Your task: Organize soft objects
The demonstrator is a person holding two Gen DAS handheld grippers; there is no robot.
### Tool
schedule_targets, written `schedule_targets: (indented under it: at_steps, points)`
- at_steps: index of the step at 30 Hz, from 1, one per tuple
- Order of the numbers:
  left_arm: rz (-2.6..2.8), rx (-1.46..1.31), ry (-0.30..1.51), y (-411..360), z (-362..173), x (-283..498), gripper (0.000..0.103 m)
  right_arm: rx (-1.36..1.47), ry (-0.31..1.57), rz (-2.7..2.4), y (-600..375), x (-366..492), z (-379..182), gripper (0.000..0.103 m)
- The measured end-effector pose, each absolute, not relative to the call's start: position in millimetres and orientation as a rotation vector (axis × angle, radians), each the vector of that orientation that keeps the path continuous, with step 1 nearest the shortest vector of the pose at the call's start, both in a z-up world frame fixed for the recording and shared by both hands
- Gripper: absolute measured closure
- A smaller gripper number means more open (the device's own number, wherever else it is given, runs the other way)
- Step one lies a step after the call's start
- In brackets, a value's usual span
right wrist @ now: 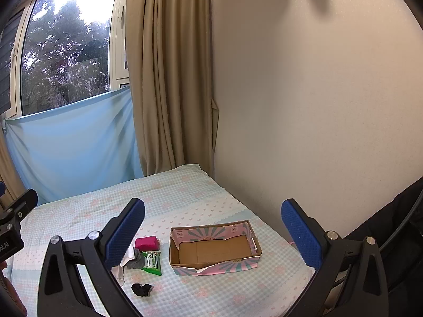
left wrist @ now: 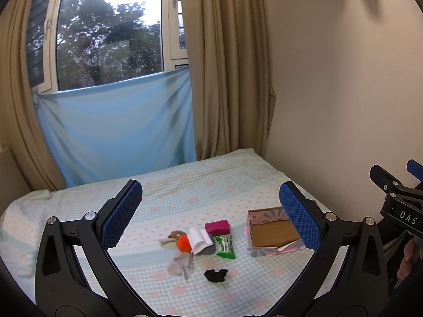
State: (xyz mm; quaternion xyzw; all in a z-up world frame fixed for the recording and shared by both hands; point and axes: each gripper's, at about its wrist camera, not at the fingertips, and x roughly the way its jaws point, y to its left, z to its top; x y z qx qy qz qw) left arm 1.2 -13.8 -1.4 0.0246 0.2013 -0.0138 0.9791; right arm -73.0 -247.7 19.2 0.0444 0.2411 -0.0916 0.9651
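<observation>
Both tongs hang above the bed, spread wide with nothing between the blue pads: the left tongs (left wrist: 210, 215) over the little heap of soft things, the right tongs (right wrist: 212, 228) more over the box (right wrist: 215, 249). The box, open-topped cardboard with pink and teal sides, sits on the checked bed (left wrist: 185, 185) near the wall, nothing inside it. Just left of it lie a green packet (left wrist: 225, 247), a pink block (left wrist: 217, 226), a folded white cloth (left wrist: 200, 239), an orange pompom (left wrist: 184, 243) and a grey cloth (left wrist: 181, 264), bunched close and partly overlapping. A black scrunchie (left wrist: 216, 274) lies alone nearer the tongs. Beyond the bed, beige curtains (left wrist: 224, 66) and a blue sheet (left wrist: 116, 129) across the window.
</observation>
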Motion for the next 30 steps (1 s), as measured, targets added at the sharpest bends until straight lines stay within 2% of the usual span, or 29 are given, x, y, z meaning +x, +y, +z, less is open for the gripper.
schedule_targets:
  at_steps: [18, 24, 30]
  points:
    - [-0.008, 0.039, 0.398, -5.1, 0.3, 3.5, 0.000, 0.087, 0.492, -0.185, -245.5, -68.9, 18.7, 0.000]
    - [0.032, 0.044, 0.452, 22.2, -6.2, 21.6, 0.000, 0.082, 0.513, -0.167, -234.6, -57.4, 13.9, 0.000]
    - [0.028, 0.039, 0.543, 52.0, -34.8, 56.6, 0.000, 0.101, 0.571, -0.131, -213.6, -37.0, -9.4, 0.000]
